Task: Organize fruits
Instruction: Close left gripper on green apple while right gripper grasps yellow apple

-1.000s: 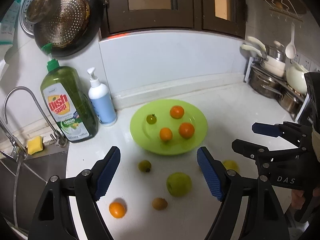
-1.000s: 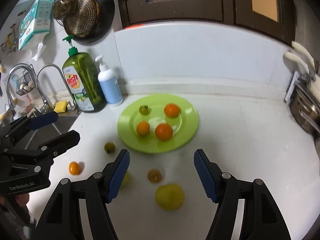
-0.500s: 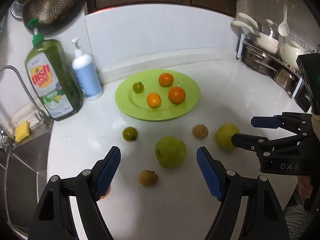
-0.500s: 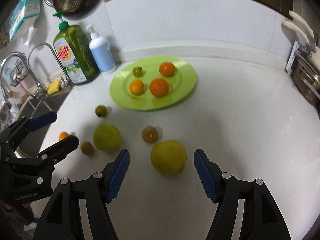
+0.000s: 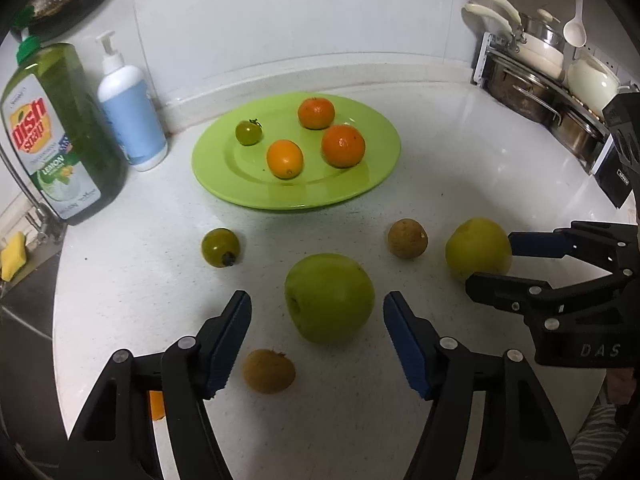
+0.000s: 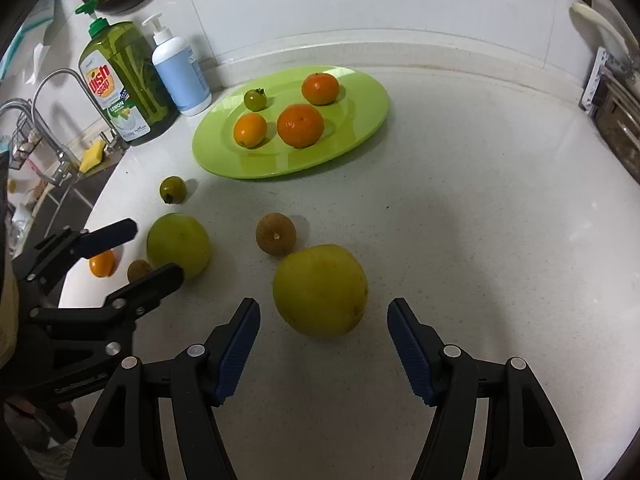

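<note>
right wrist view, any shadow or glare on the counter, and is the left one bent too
Right wrist view: a broad soft shadow darkens the counter beyond the yellow-green fruit, and the green plate shows mild sheen. Left wrist view: fisheye bending curves the backsplash edge, corners go black, and the plate reflects light.

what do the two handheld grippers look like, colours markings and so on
Both are matte black plastic linkage frames with silver rivets at the pivots. Each finger ends in a blue ribbed pad. The left gripper shows faint raised lettering on its body in the right wrist view, unreadable here. The right gripper has "DAS" embossed on its side. No cables show. A striped sleeve appears under the right gripper.
</note>
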### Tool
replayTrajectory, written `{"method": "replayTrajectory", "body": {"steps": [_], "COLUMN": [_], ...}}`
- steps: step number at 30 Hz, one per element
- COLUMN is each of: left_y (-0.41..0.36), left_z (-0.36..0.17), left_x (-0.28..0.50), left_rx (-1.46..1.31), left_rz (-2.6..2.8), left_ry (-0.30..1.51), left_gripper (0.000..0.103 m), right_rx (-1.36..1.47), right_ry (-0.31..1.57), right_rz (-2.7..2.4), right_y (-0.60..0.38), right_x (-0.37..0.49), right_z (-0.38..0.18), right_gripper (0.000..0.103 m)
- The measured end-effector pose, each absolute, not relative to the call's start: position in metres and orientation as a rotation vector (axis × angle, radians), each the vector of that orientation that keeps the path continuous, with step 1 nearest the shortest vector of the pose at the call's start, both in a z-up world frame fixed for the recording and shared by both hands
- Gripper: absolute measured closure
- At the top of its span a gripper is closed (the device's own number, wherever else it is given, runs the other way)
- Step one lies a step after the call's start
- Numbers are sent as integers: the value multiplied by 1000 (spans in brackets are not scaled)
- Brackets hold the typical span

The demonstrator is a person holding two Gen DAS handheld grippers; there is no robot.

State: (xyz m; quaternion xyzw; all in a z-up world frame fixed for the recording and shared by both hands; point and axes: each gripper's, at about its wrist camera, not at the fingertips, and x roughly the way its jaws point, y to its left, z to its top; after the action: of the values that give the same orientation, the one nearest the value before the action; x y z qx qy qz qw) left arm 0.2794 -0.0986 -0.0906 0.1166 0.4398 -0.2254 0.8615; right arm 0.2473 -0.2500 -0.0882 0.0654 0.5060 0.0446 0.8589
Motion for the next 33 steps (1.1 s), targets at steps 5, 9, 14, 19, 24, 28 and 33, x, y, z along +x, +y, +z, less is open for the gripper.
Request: {"method": "replayTrajectory", "body": {"steps": [5,9,14,19,24,28,33], "left_y": [-106,-109,-111,-111,-111,-110,-109], "left_z": [-97,-101,-102,-101,-101,-101,-96], "left_x": [287,292,294,294,293,293,291], "left_rx": [248,244,252,250,253,250,239], "left_rz": [-479,-483,-483,-484,-486,-488,-490], "left_ry": [944,963,966,967,965,964,947], "left_gripper": [40,50,54,54,54,54,54], "right_rx": [143,141,139,136,131,131,134], "right_ry": [1074,1078,1080,1078,1073,1072,1064], "right_rz": [106,114,120,119,120,119,116], "right_y": [-249,-248,-248,-247,-248,-248,-248], "right_x": [254,256,258,258,257,256,256], "right_z": [-93,-96,-97,-98,-97,-98,-96], "right_gripper": [40,43,50,52,52,52,52]}}
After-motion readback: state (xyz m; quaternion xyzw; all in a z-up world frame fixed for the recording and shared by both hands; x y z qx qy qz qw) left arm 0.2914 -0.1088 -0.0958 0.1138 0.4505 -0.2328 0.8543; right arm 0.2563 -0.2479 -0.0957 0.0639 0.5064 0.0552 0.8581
